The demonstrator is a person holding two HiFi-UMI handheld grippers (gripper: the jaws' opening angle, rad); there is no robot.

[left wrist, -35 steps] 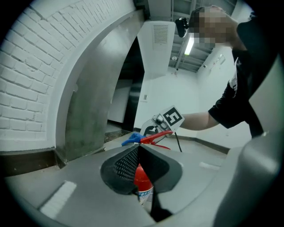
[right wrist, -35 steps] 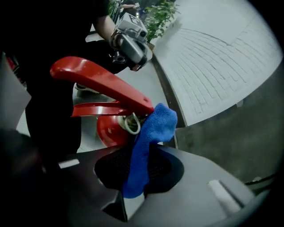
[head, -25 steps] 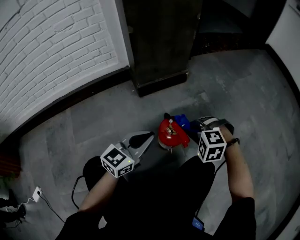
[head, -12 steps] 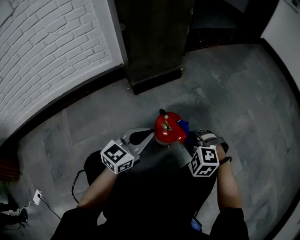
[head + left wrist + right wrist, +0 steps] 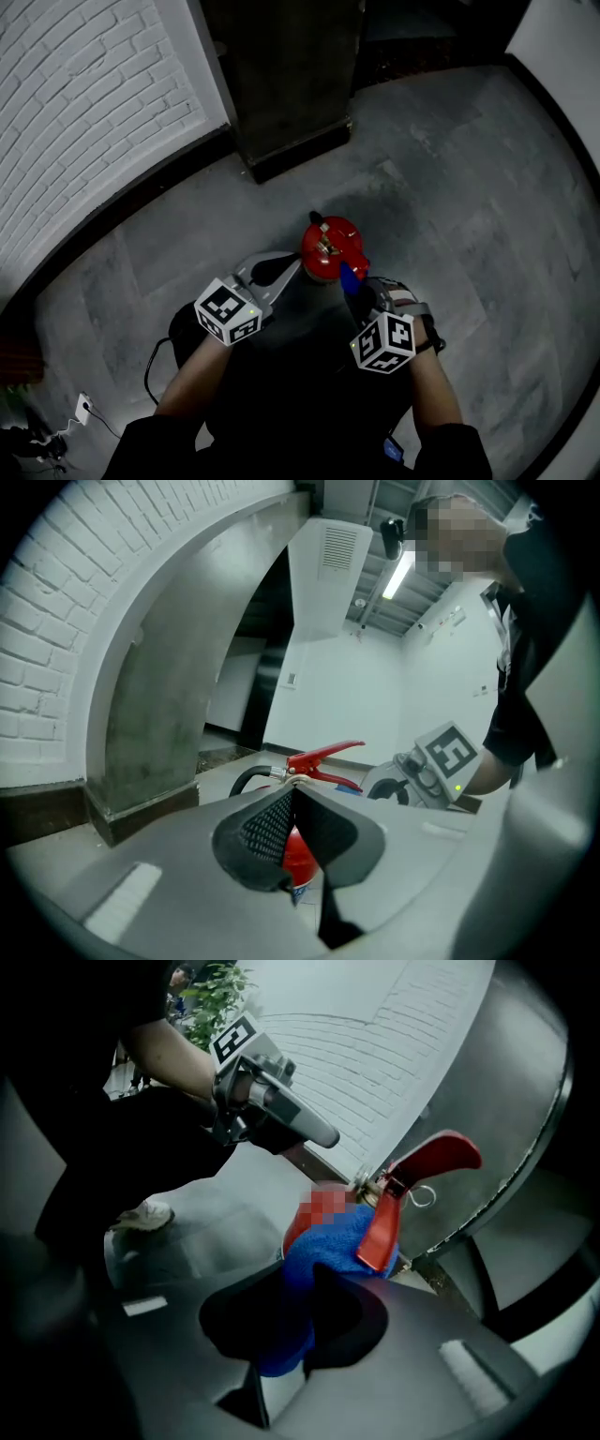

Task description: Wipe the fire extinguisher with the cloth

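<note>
Cloth held against the extinguisher by the right gripper.
The red extinguisher (image 5: 328,248) is stood upright on the grey floor (image 5: 469,206), between the two grippers and near a dark pillar (image 5: 281,84). The blue cloth (image 5: 328,1241) is clamped in the partly closed jaws of the right gripper (image 5: 314,1283) and pressed on the extinguisher's shoulder, under its lever (image 5: 412,1185). The jaws of the left gripper (image 5: 292,794) are closed together on nothing, tips just beside the extinguisher; contact cannot be told.
</note>
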